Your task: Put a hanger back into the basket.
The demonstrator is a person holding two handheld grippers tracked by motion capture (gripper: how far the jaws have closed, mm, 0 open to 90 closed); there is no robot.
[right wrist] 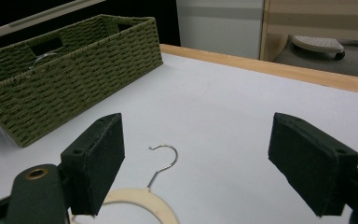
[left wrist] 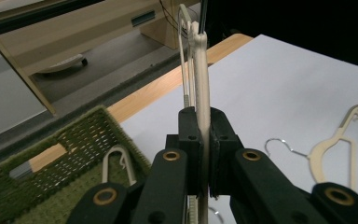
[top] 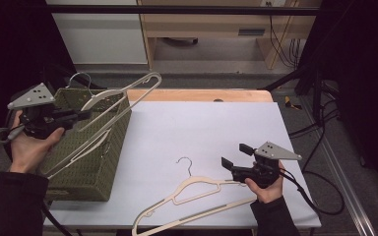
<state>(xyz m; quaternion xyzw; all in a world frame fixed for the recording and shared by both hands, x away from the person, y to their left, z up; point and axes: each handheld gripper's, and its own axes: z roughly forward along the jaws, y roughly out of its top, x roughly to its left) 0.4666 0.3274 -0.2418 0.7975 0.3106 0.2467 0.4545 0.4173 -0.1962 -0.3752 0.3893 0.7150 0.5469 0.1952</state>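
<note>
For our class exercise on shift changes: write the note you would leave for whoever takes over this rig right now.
Left hand-held gripper: shut on a cream hanger, held over the green woven basket.
Right hand-held gripper: open, holding nothing, beside the second hanger, which lies on the white table.
Done: at least one more hanger lies in the basket.
Left, probably: finish moving the held hanger, then deal with the one on the table.
</note>
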